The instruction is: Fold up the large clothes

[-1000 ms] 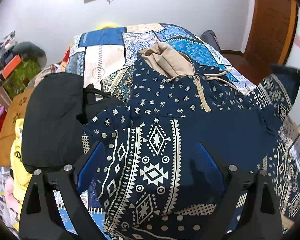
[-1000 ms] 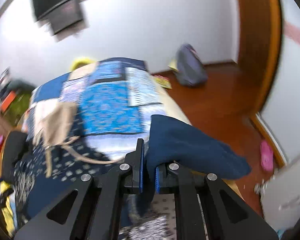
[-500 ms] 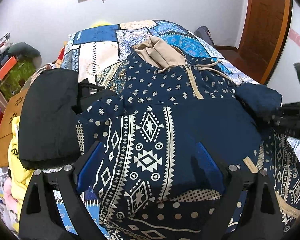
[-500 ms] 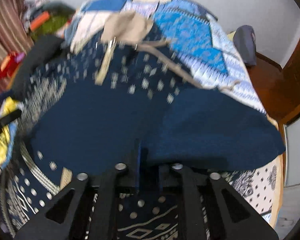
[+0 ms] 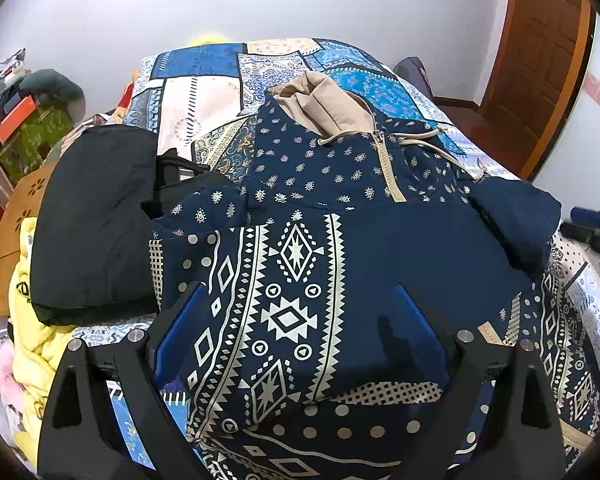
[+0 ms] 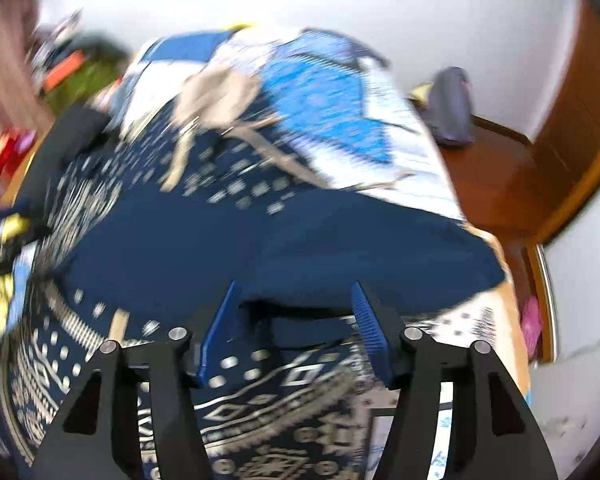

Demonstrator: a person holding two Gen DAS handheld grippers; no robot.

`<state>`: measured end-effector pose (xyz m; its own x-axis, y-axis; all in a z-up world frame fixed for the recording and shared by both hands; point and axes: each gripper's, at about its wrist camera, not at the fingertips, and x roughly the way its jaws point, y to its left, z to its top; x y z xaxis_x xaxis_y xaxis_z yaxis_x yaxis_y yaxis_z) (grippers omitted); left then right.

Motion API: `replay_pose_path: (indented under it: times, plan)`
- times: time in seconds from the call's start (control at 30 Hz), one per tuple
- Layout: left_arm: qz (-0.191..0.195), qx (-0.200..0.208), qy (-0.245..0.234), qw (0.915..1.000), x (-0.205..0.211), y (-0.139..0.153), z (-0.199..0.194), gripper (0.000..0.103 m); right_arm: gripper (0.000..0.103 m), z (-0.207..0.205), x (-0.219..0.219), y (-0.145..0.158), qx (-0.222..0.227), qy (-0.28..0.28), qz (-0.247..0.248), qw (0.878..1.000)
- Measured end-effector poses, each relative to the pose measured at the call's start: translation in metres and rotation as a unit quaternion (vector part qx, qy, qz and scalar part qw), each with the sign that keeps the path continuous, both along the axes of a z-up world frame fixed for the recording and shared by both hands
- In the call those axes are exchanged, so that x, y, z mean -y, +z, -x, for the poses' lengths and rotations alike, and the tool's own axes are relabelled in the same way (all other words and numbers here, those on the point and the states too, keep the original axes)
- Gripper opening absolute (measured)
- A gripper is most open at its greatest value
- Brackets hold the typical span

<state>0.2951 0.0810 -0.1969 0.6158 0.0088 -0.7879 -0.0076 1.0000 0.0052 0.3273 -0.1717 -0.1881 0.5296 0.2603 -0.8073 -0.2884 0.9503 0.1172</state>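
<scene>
Both tools gape: left tool (image 5: 296, 328) wide, right tool (image 6: 294, 324) just opening.

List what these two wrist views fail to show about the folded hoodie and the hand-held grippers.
- Hoodie front hem: left wrist view, cut off by the bottom edge and gripper frame.
- Hoodie print: right wrist view, motion blur.
- Right hand-held gripper: left wrist view, blurred at the right edge.
- Folded sleeve's end: right wrist view, hidden behind the fingers.
</scene>
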Motion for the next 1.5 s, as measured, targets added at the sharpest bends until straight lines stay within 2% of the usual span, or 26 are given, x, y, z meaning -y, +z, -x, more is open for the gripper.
replay_pose_path:
  times: [0.1,0.27,0.47,0.53,0.67,0.7,0.73,0.77,0.8,0.87,0.97,1.07,1.13,1.23,1.33,1.43,1.5]
  plan:
    - [-0.005,0.002,-0.004,1.0,0.003,0.0,0.0,0.093,0.056,-0.016,0.032,-0.008,-0.027,-0.063,-0.043,0.997]
    - [-0.008,-0.002,-0.007,0.9999,0.005,-0.003,-0.001,0.093,0.056,-0.041,0.073,-0.042,-0.085,-0.151,-0.087,0.981]
    - [0.002,-0.011,0.005,0.9999,-0.001,-0.008,-0.006,0.093,0.056,-0.063,0.096,-0.08,-0.137,-0.201,-0.142,0.959]
    - [-0.002,-0.013,0.01,0.9999,-0.002,-0.009,-0.007,0.093,0.056,-0.067,0.102,-0.085,-0.136,-0.22,-0.173,0.951]
    - [-0.004,-0.016,0.015,0.9998,-0.004,-0.012,-0.007,0.093,0.056,-0.074,0.105,-0.084,-0.127,-0.232,-0.196,0.944]
    - [-0.004,-0.016,0.015,0.9997,-0.004,-0.012,-0.007,0.093,0.046,-0.075,0.104,-0.084,-0.122,-0.235,-0.193,0.945]
    - [-0.005,-0.016,0.016,0.9997,-0.004,-0.012,-0.007,0.093,0.024,-0.077,0.1,-0.083,-0.12,-0.234,-0.18,0.948]
    - [-0.005,-0.014,0.016,0.9998,-0.004,-0.011,-0.006,0.093,0.013,-0.078,0.098,-0.083,-0.125,-0.228,-0.172,0.95]
    - [-0.005,-0.012,0.015,0.9998,-0.004,-0.01,-0.005,0.093,0.007,-0.079,0.095,-0.082,-0.129,-0.219,-0.171,0.952]
    - [-0.004,-0.006,0.014,0.9999,-0.005,-0.006,-0.003,0.093,0.007,-0.076,0.092,-0.071,-0.11,-0.21,-0.172,0.956]
    - [-0.003,0.002,0.014,0.9999,-0.008,0.0,0.002,0.093,0.007,-0.068,0.076,-0.036,-0.061,-0.178,-0.147,0.971]
    - [-0.003,0.011,0.017,0.9998,-0.013,0.007,0.007,0.093,0.007,-0.056,0.049,0.017,-0.005,-0.127,-0.136,0.983]
    - [0.001,0.017,0.02,0.9997,-0.017,0.011,0.012,0.093,0.007,-0.048,0.034,0.043,0.023,-0.098,-0.133,0.986]
    - [0.008,0.028,0.026,0.9992,-0.026,0.018,0.019,0.093,0.007,-0.033,-0.003,0.091,0.067,-0.043,-0.143,0.987]
    - [0.017,0.037,0.034,0.9986,-0.034,0.024,0.026,0.093,0.007,-0.022,-0.042,0.121,0.083,0.011,-0.166,0.983]
    - [0.022,0.046,0.045,0.9977,-0.047,0.03,0.035,0.093,0.007,-0.01,-0.086,0.134,0.073,0.068,-0.187,0.977]
    - [0.024,0.05,0.053,0.997,-0.056,0.034,0.04,0.093,0.007,-0.004,-0.117,0.13,0.054,0.106,-0.191,0.974]
